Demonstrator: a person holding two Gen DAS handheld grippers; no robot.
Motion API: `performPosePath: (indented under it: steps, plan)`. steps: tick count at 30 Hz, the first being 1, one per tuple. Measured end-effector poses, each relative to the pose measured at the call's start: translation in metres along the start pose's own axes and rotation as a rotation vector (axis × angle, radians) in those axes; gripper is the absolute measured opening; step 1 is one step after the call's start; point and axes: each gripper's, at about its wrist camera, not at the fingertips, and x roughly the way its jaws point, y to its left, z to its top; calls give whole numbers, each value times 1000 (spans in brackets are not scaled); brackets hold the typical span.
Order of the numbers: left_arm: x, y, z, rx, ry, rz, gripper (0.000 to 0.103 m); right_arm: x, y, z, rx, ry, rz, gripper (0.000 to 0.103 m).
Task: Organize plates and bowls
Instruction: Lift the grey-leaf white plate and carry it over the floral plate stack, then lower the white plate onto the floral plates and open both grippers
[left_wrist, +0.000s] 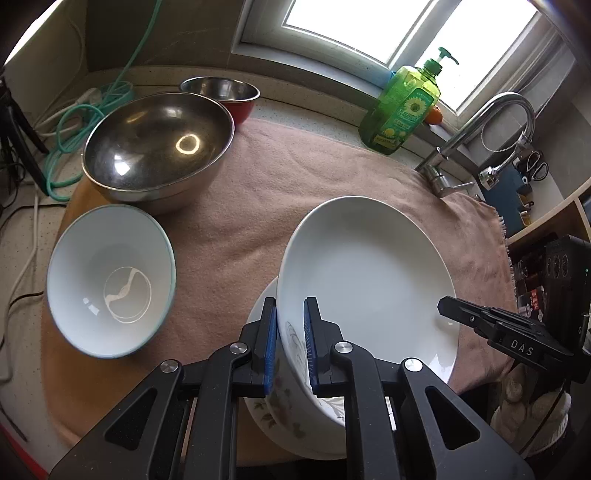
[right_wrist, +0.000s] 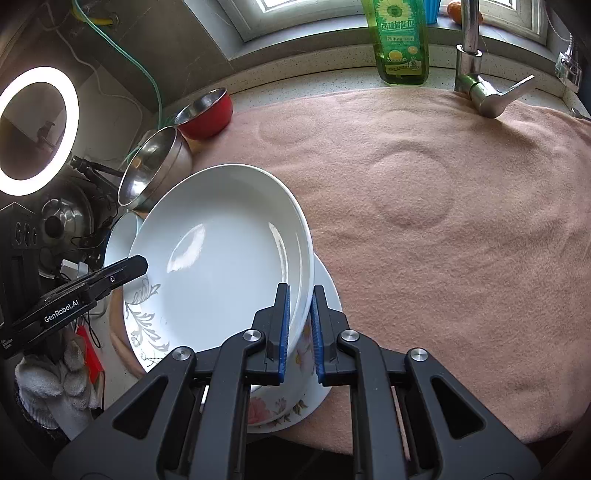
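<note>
Both grippers are shut on opposite rims of a plain white deep plate, also in the right wrist view. It is held tilted over a stack of patterned plates. My left gripper pinches its near rim; my right gripper pinches the other side and shows in the left wrist view. A white bowl with a blue rim sits left on the pink towel. A large steel bowl and a red steel-lined bowl stand behind.
A green dish-soap bottle and a faucet stand at the back by the window. A green hose and cables lie at the left. A ring light glows at the left. The towel's right part is bare.
</note>
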Motion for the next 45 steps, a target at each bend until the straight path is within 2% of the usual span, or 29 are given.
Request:
performPosePath:
  steps: [16, 36, 45]
  plan:
    - [6, 4, -27, 25, 44, 9, 12, 5, 1, -30, 14, 39, -14, 11]
    - [10, 4, -32, 26, 52, 16, 12, 10, 6, -34, -13, 45, -56, 11]
    - [11, 1, -31, 54, 55, 34, 12, 10, 7, -34, -17, 41, -76, 16]
